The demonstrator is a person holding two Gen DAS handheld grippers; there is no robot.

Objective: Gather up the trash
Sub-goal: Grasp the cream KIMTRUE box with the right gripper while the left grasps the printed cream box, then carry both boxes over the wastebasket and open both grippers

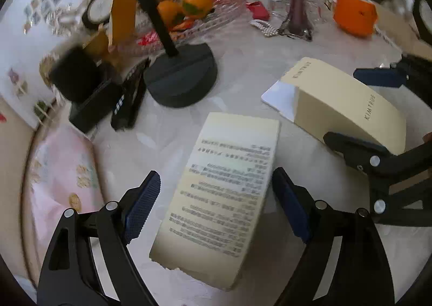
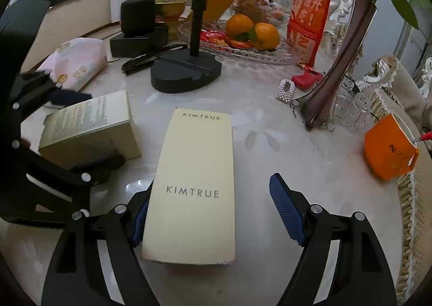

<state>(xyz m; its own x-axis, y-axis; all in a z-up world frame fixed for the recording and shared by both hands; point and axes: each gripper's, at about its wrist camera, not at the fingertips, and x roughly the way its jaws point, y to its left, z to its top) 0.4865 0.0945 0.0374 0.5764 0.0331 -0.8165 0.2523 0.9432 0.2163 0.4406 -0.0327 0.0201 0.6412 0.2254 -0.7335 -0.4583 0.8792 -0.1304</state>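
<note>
Two cream cartons lie on the pale marble table. The one with small printed text [image 1: 224, 192] lies between the open fingers of my left gripper [image 1: 216, 195]; it also shows in the right wrist view [image 2: 91, 127]. The carton marked KIMTRUE [image 2: 193, 187] lies between the open fingers of my right gripper [image 2: 210, 211], its left side against the left pad; it also shows in the left wrist view [image 1: 343, 100]. Neither carton is gripped. An orange paper cup [image 2: 388, 149] stands at the right table edge.
A black stand base [image 2: 186, 71], a glass fruit tray with oranges [image 2: 251, 33], a purple vase [image 2: 332, 81], a pink tissue pack [image 2: 75, 63], black boxes [image 2: 137, 33] and a red snack bag [image 2: 307, 27] crowd the far side. The table edge [image 2: 405, 198] is at right.
</note>
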